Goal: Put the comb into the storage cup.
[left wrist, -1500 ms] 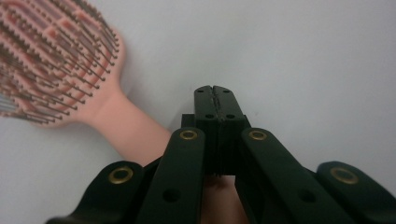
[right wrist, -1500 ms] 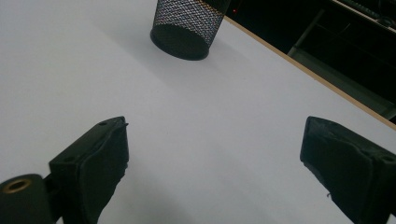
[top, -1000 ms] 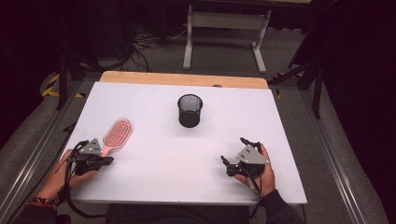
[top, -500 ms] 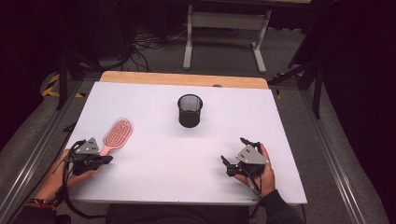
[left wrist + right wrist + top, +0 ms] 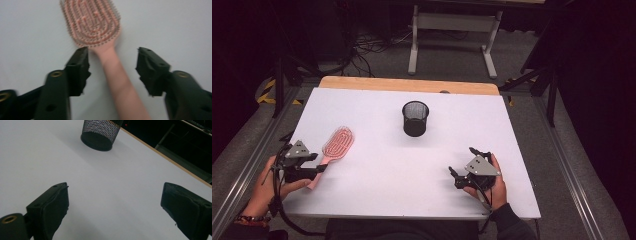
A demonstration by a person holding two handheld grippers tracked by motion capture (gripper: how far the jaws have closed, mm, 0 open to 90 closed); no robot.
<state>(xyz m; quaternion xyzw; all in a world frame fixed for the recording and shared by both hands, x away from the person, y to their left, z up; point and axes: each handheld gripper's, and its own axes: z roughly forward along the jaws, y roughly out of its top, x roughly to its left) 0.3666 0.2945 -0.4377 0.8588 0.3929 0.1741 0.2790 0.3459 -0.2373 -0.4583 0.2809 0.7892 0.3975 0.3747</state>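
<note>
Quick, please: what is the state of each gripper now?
Left gripper: open, fingers either side of the pink hairbrush handle, not closed on it.
Right gripper: open, holding nothing.

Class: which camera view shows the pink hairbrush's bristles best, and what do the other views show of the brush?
The left gripper view: the pink hairbrush lies close, bristle rows visible though blurred, its handle running between the open left claw. The high view shows the whole brush, small, on the white table near the left claw. The right gripper view faces the mesh cup.

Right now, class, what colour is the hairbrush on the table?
Pink plastic hairbrush; the left gripper view shows it best.
</note>
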